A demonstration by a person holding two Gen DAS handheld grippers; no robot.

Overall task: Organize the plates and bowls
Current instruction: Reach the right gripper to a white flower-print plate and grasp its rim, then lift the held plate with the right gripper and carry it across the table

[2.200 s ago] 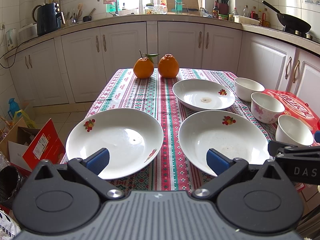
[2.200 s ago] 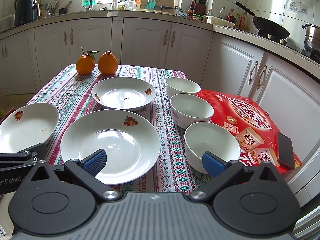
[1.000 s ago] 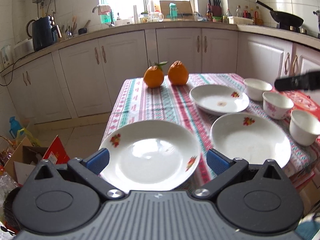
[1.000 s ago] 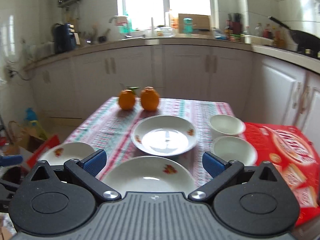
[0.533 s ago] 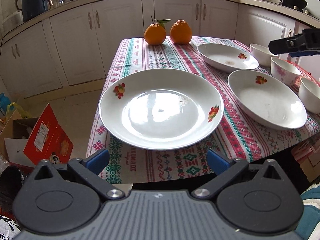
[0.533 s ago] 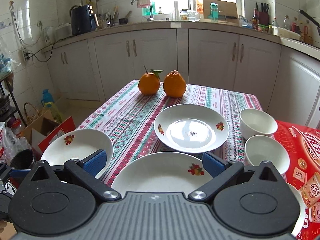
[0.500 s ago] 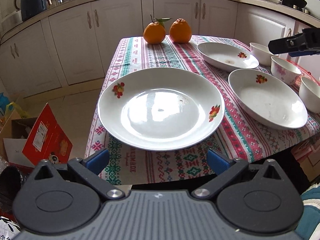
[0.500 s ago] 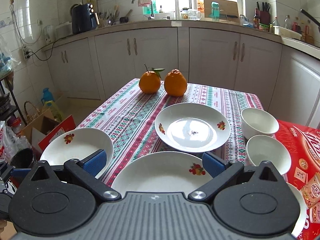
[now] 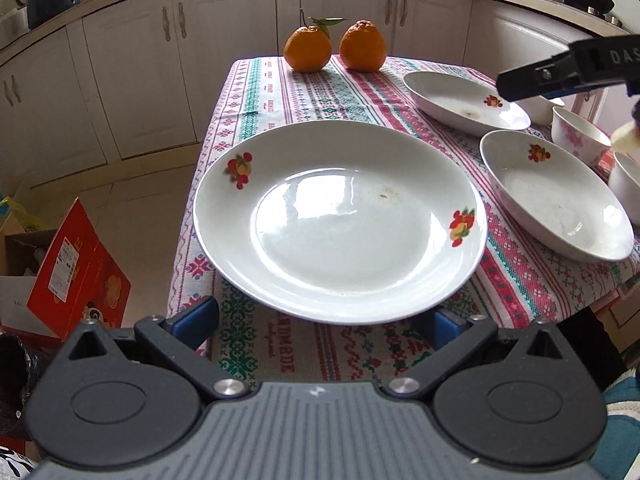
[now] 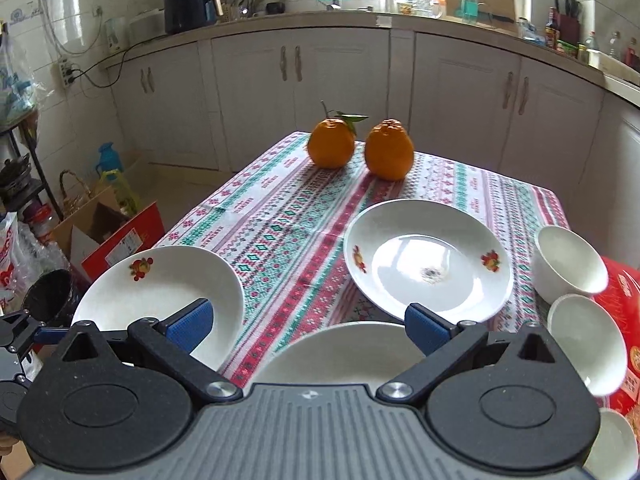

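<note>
A red carton (image 9: 76, 276) sits on the floor at far left, beside the worktop (image 9: 280, 92) with its patterned cloth. The left claw (image 9: 320, 322), jaws spread wide and holding nothing, now sits low at the worktop's near edge, closer than half a second ago: the near-left plate (image 9: 340, 220) fills more of its view, and the plate's front rim overhangs the edge and hides part of the right blue pad. Two oranges (image 9: 336, 46) stand side by side at the far end of the cloth.

To the right lie the other two plates: the near-right plate (image 9: 556, 204) and, behind it, the far plate (image 9: 464, 102), each with fruit decals on the rim. The right claw (image 10: 308, 322), also wide open and empty, hovers over the near-right plate (image 10: 340, 350), whose rim shows between its pads; compared with half a second ago it has dipped lower and nearer, so the far plate (image 10: 428, 260) looms larger. From the left camera that claw appears as a dark bar crossing the upper right.

Three white bowls (image 10: 572, 266) line the right edge, against a red box (image 10: 624, 292), none yet stacked.
</note>
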